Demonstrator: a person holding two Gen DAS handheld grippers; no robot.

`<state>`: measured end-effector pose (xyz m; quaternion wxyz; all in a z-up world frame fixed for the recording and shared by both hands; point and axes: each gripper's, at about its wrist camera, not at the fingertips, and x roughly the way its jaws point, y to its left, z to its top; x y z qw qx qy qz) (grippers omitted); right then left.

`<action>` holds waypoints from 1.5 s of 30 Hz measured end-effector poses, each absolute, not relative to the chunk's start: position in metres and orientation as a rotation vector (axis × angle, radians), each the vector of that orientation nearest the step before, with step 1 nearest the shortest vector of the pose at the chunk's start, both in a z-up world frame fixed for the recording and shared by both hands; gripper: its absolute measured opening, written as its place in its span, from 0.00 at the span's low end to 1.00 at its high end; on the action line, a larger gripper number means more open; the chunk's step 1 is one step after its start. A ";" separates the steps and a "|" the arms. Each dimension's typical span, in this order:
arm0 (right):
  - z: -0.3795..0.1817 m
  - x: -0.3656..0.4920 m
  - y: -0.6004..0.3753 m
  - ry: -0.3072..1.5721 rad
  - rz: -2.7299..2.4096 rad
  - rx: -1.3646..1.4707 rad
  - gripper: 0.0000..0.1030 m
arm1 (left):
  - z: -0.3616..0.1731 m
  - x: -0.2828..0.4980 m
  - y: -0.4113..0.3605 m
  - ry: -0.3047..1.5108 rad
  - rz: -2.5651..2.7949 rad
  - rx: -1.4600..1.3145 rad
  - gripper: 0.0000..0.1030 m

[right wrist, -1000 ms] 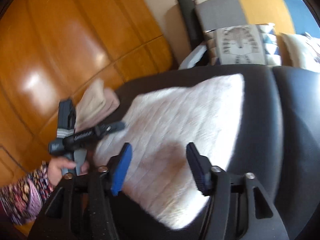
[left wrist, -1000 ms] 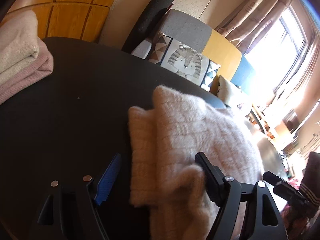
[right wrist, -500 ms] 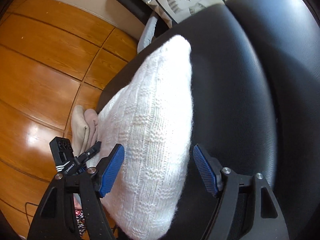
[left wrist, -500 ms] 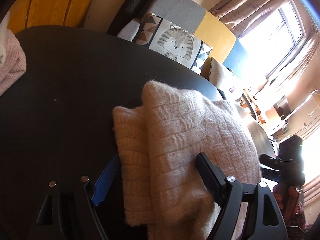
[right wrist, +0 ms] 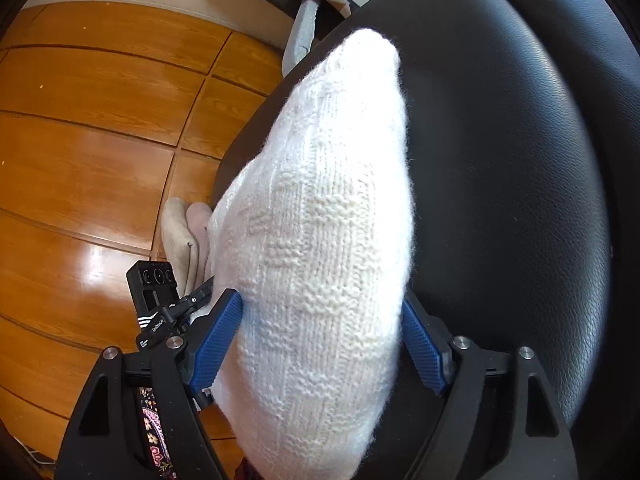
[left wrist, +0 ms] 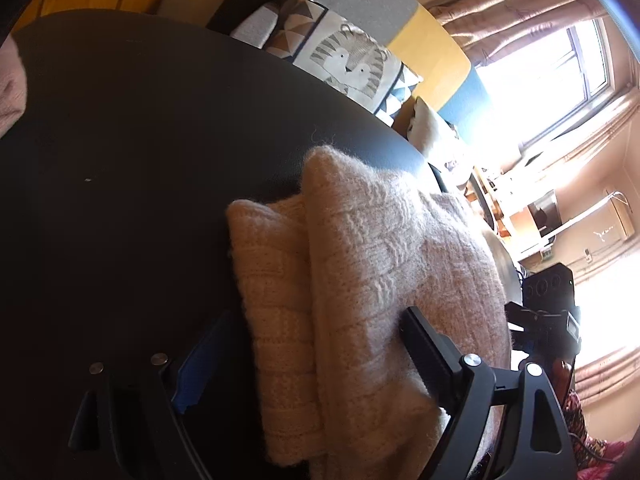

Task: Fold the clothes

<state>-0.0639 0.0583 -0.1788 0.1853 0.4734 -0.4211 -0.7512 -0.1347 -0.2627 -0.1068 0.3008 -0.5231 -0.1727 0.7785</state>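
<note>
1. The folded cream-white knitted sweater lies on the black leather seat surface, with one folded layer on top of another.
2. The right gripper has the sweater between its blue ribbed pads; its jaws are opening, and the pads stand at the knit's edges without squeezing it.
3. The left gripper is spread wide around the other end, released.
4. A pale pink folded garment lies near the seat's edge, above the orange wooden floor.
</note>
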 end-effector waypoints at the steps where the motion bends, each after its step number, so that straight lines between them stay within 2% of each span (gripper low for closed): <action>1: -0.178 -0.067 0.057 -1.185 -2.114 1.341 0.80 | -0.107 -0.136 -0.262 -0.459 2.052 -1.389 0.88; 3: -0.179 -0.072 0.056 -1.194 -2.107 1.350 0.81 | -0.108 -0.139 -0.260 -0.462 2.025 -1.391 0.95; 6: -0.179 -0.077 0.054 -1.188 -2.091 1.371 0.83 | -0.107 -0.139 -0.252 -0.418 2.031 -1.396 0.99; 9: -0.177 -0.077 0.047 -1.131 -2.100 1.379 0.88 | -0.105 -0.137 -0.241 -0.352 2.071 -1.364 0.99; 15: -0.170 -0.076 0.019 -0.947 -2.205 1.356 0.99 | -0.108 -0.129 -0.239 -0.351 2.106 -1.297 0.99; 20: -0.170 -0.066 0.014 -0.833 -2.283 1.313 1.00 | -0.108 -0.121 -0.235 -0.322 2.143 -1.270 0.99; 32: -0.168 -0.077 0.008 -0.857 -2.258 1.299 1.00 | -0.110 -0.115 -0.235 -0.287 2.200 -1.262 1.00; 34: -0.168 -0.078 0.007 -0.859 -2.272 1.315 0.98 | -0.109 -0.115 -0.234 -0.281 2.207 -1.267 1.00; 38: -0.169 -0.076 0.011 -0.946 -2.313 1.361 0.82 | -0.110 -0.116 -0.237 -0.271 2.196 -1.259 0.98; 40: -0.171 -0.075 0.013 -1.010 -2.307 1.368 0.75 | -0.110 -0.115 -0.241 -0.281 2.178 -1.244 0.92; 42: -0.170 -0.076 0.011 -1.024 -2.305 1.389 0.67 | -0.110 -0.112 -0.244 -0.305 2.150 -1.225 0.80; 45: -0.161 -0.077 0.002 -0.976 -2.341 1.411 0.60 | -0.112 -0.107 -0.248 -0.359 2.134 -1.194 0.64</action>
